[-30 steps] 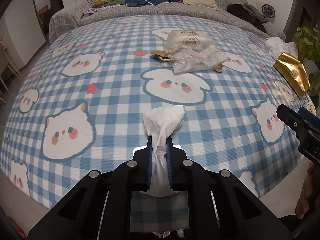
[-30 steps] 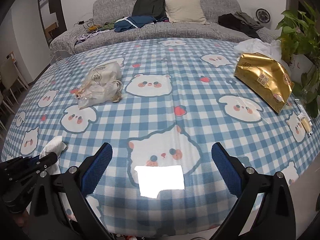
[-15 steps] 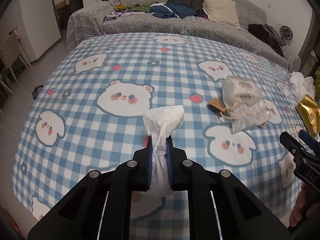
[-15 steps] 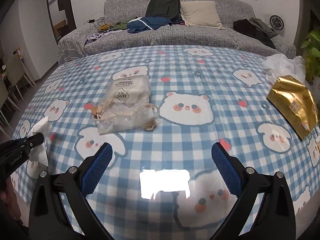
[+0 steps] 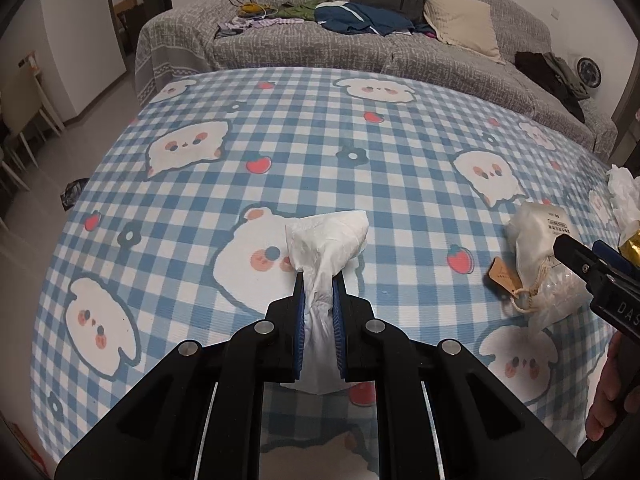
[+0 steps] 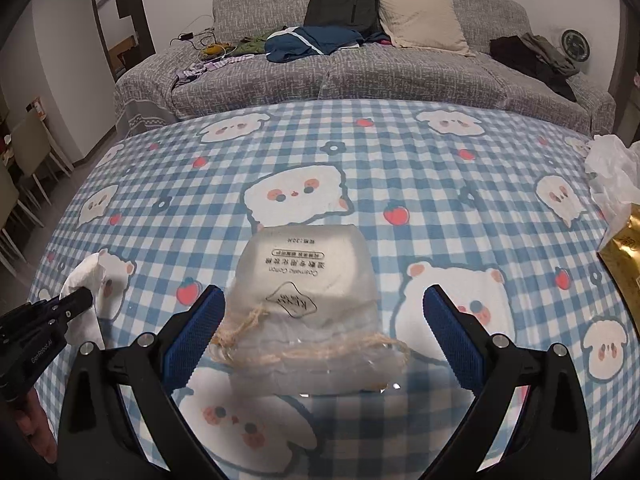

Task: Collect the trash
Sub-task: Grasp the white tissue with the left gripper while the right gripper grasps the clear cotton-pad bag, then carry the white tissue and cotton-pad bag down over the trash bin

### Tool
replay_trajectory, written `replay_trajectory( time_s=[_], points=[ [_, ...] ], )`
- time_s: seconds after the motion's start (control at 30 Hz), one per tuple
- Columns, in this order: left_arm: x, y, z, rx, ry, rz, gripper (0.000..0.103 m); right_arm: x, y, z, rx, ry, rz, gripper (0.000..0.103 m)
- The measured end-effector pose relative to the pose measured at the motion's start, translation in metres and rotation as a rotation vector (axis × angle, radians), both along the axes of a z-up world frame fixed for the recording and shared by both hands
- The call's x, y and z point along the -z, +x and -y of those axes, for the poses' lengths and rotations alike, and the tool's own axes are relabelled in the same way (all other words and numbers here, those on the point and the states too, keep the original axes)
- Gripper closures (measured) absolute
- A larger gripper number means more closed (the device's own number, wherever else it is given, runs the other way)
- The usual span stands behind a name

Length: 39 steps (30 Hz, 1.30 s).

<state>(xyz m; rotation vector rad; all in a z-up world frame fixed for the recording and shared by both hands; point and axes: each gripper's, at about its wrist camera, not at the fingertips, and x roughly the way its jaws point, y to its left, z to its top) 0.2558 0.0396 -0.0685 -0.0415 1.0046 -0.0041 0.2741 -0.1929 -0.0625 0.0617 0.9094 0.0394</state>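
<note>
My left gripper point(image 5: 319, 280) is shut on a crumpled white tissue point(image 5: 328, 236), held above the blue checked tablecloth point(image 5: 280, 152). That tissue point(image 6: 86, 280) and the left gripper point(image 6: 76, 302) also show at the left edge of the right wrist view. My right gripper point(image 6: 324, 300) stands open above a clear plastic drawstring bag point(image 6: 308, 280) with a twine cord; the bag lies between its blue pads point(image 6: 200, 320) without touching them. In the left wrist view the same bag point(image 5: 536, 256) lies at the right, partly behind the right gripper point(image 5: 592, 264).
A gold foil packet point(image 6: 624, 264) and crumpled white paper point(image 6: 612, 172) lie at the table's right edge. Behind the table stands a grey sofa point(image 6: 360, 76) with a backpack, clothes and a cushion. Chairs point(image 6: 28, 152) stand at the left.
Both grippers have moved left across the table. The drawstring bag has come from the left of the right wrist view to between the open right fingers. The tissue stays clamped in the left gripper.
</note>
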Motion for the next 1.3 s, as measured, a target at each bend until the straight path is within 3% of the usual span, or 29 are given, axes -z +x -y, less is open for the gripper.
replay_trajectory(
  time_s=[0.33, 0.57, 0.7, 1.3],
  points=[
    [0.007, 0.006, -0.010, -0.003, 0.003, -0.004, 0.092, 0.027, 0.026, -0.023, -0.013, -0.071, -0.060, 0.011],
    [0.009, 0.005, -0.012, 0.000, 0.006, -0.008, 0.092, 0.026, 0.025, -0.028, -0.025, -0.070, -0.043, 0.041],
    [0.008, 0.001, -0.009, 0.004, 0.006, -0.002, 0.092, 0.024, 0.022, -0.028, -0.028, -0.060, -0.035, 0.049],
    [-0.017, -0.037, 0.012, 0.013, 0.002, 0.012, 0.092, -0.002, -0.021, -0.015, -0.015, -0.052, -0.006, 0.051]
  ],
)
